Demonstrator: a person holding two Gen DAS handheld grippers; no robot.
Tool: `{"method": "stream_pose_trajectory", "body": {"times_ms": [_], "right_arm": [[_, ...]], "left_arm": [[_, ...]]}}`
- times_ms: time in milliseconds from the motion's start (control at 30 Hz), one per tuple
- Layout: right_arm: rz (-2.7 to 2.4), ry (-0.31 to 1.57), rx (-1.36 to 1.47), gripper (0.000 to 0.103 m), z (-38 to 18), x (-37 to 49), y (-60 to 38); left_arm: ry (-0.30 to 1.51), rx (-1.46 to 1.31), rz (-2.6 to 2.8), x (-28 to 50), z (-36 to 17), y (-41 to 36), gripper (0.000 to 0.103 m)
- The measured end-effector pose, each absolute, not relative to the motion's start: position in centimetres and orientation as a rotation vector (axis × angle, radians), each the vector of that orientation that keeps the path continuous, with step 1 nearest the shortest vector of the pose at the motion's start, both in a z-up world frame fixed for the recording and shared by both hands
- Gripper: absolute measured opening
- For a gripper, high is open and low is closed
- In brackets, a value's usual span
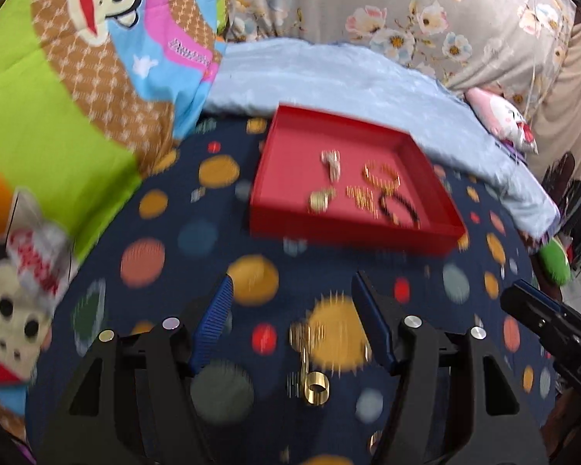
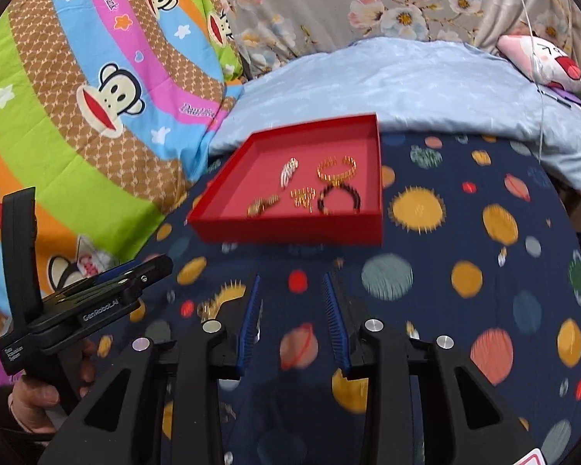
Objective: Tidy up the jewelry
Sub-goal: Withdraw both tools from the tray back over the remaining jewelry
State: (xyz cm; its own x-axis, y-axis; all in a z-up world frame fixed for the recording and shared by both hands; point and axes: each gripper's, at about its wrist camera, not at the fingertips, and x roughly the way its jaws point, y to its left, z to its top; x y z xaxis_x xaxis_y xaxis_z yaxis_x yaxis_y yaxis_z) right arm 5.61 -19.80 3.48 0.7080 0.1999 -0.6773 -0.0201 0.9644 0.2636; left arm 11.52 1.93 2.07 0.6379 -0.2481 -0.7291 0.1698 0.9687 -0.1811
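One shallow red cardboard tray (image 2: 290,228) lies on the planet-print navy cloth (image 2: 484,271). Inside it are five pieces: two gold bead bracelets (image 2: 336,169), one black bead bracelet (image 2: 339,199), one silver leaf-shaped brooch (image 2: 288,176) and one gold pendant (image 2: 261,206). One gold ring (image 1: 315,387) on a chain lies on the cloth near its front edge.

Planet-print bedspread (image 2: 464,232) (navy), red tray (image 2: 290,228), gold ring (image 1: 315,387) lying loose
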Motion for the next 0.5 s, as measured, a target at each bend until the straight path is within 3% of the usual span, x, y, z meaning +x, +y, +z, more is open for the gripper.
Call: {"method": "stream_pose_trajectory", "body": {"times_ms": [500], "right_arm": [[0.138,0.909,0.233,0.032,-1.3,0.6,-17.7]], "left_arm": [[0.980,-0.071,-0.245,5.4,-2.8,2.3,0.061]]}}
